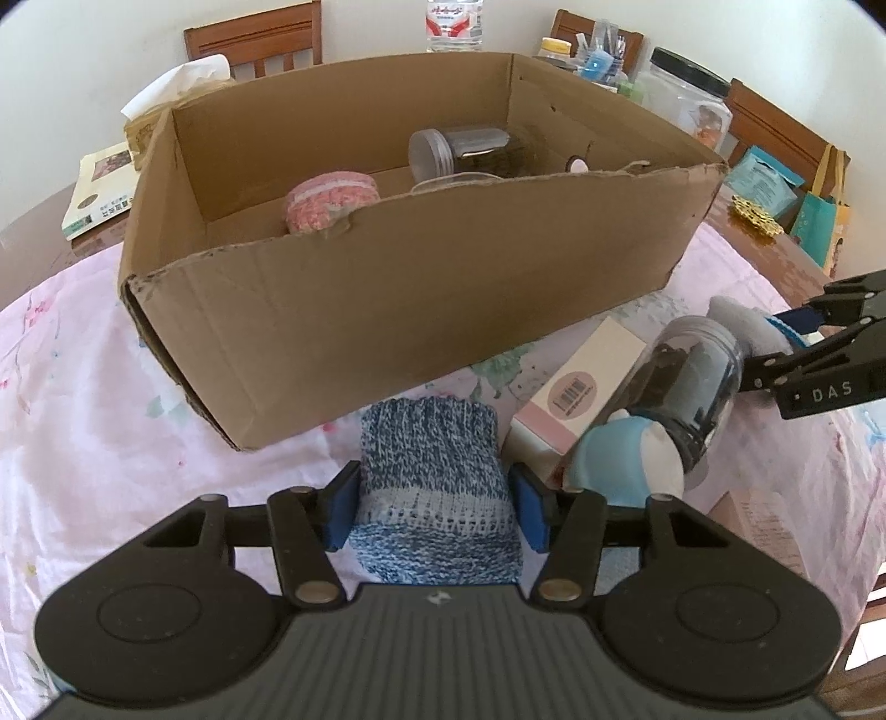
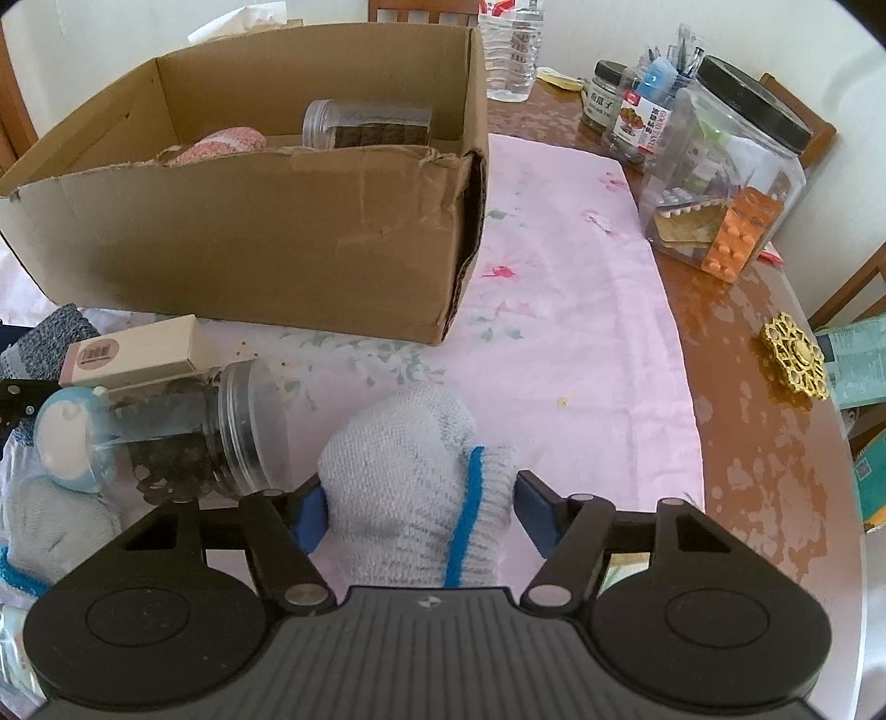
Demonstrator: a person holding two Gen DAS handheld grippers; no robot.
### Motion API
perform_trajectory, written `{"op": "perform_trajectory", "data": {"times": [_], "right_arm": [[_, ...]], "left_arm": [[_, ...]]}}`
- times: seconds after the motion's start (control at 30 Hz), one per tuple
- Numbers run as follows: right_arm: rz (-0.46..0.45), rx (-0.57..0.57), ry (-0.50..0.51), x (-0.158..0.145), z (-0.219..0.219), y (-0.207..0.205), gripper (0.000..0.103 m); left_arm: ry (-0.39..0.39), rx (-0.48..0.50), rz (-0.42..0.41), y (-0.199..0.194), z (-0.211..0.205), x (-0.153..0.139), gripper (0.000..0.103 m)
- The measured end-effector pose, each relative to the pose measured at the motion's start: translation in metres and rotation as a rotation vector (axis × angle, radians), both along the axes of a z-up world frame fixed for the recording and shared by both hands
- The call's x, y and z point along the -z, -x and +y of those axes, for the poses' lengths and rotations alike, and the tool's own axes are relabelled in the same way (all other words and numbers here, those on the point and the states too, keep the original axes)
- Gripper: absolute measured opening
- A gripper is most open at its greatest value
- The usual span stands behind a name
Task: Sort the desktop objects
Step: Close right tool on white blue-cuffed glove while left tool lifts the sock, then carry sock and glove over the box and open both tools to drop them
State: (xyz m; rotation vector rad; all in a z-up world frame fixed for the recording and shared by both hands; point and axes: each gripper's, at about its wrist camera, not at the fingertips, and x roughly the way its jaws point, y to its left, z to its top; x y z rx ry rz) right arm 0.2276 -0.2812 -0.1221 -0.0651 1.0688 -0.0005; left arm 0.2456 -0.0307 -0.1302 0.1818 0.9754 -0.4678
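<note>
The left gripper [image 1: 434, 504] squeezes a blue knit sock [image 1: 432, 471] and the right gripper [image 2: 418, 507] squeezes a grey sock [image 2: 410, 476], so lift both high over the cardboard box [image 1: 387, 277] wall before letting go.

A large clear plastic jar [image 2: 725, 183] with a black lid is standing on the bare brown table [image 2: 758, 399], holding an orange blister pack pressed against its wall. Just beside it, two smaller labelled jars [image 2: 620, 116] are sitting close together. A water bottle [image 2: 512, 50] is standing behind them. A gold ornament [image 2: 797, 354] is lying near the table's edge. A book [image 1: 102, 188] is resting at the far left, and wooden chairs [image 1: 255, 39] are lining the wall.
</note>
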Motion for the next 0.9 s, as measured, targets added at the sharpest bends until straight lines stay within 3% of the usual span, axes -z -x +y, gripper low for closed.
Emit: {"op": "perform_trajectory", "data": {"times": [0.9], "right_arm": [[-0.142,-0.154,0.054,-0.083,0.029,0.017,0.072]], "left_arm": [[0.007,0.158,-0.11,0.026,-0.005,-0.074,0.055]]}}
